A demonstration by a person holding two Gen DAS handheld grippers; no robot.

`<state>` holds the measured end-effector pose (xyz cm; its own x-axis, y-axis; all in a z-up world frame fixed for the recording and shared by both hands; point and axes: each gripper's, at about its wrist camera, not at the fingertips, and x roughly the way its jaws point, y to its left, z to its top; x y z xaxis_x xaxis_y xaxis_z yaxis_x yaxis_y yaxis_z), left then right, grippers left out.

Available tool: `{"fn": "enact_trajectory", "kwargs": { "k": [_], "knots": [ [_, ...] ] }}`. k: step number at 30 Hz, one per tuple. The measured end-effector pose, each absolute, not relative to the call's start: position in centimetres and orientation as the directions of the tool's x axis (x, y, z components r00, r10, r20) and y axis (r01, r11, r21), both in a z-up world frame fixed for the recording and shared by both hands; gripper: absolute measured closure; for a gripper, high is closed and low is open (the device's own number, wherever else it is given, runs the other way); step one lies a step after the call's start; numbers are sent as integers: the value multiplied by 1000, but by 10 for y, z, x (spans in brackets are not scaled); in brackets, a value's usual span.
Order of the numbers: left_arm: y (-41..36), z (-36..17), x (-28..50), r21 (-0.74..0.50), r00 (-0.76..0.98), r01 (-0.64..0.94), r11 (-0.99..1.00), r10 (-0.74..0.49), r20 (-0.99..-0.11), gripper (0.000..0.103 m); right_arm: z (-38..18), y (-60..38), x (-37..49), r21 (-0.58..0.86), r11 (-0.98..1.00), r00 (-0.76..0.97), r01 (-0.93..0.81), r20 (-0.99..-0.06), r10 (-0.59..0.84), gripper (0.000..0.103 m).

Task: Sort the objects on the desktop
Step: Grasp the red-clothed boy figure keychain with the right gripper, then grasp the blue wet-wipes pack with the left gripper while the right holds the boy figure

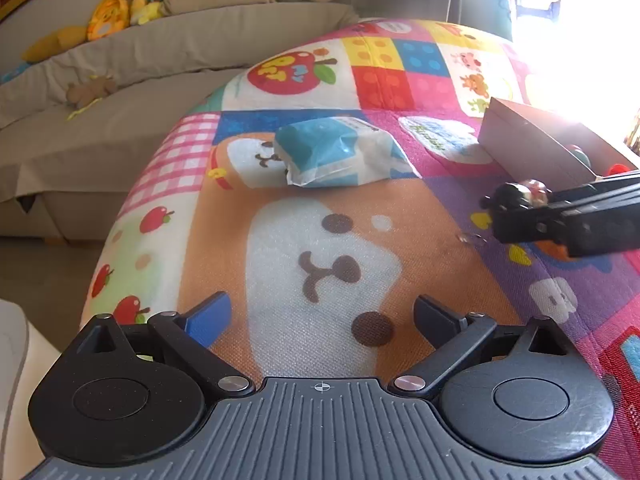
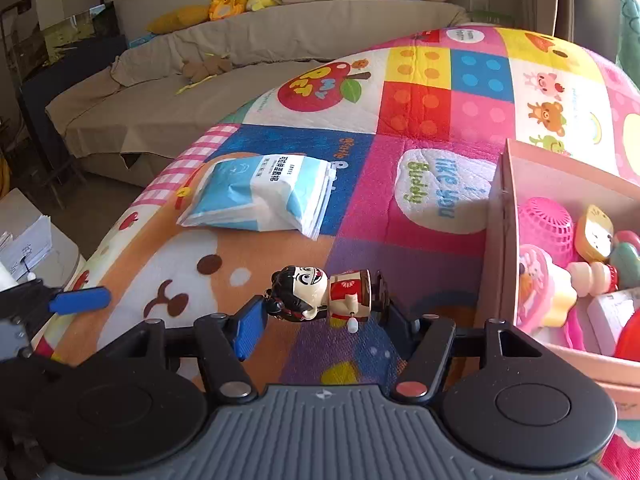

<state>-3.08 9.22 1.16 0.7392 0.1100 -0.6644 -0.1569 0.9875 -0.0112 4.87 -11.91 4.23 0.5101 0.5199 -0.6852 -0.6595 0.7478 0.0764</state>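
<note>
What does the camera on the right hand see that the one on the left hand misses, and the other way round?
Only the right view looks into the pink box: a pink fan and other toys. It also shows the fish tank by the wall.

Only the left view shows the left tool wide open and empty, and the right tool from the side.

Both show the toy figure between the right tool's fingers, the tissue pack, the colourful mat and the sofa.
</note>
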Motion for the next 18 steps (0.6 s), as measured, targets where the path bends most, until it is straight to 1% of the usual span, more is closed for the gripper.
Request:
{"fn": "enact_trajectory", "kwargs": {
  "k": [5, 9, 12, 14, 15, 16, 18],
  "knots": [
    [90, 11, -29, 3, 734, -155, 988, 117, -669, 1, 46, -171, 12, 9, 773, 565, -634, -678, 470, 39],
    [88, 10, -28, 14, 730, -151, 988, 121, -673, 1, 32, -208, 7, -45, 845, 636, -532, -680, 365, 39],
    [89, 12, -24, -6, 737, -128, 992, 92, -669, 1, 18, -227, 12, -66, 898, 677, -435, -681, 278, 39],
    [90, 17, -17, -12, 751, -110, 994, 75, -656, 1, 15, -237, 15, -26, 918, 686, -396, -673, 277, 31],
    [90, 20, -12, -5, 762, -104, 995, 77, -642, 1, 14, -240, 16, -16, 925, 693, -378, -668, 272, 21],
    [90, 23, -4, 10, 778, -105, 994, 89, -622, 1, 12, -242, 15, -12, 931, 705, -364, -657, 267, 14],
    [92, 29, 12, 32, 795, -116, 993, 112, -596, 1, 10, -244, 16, -1, 935, 711, -356, -650, 270, 11]
  ]
}}
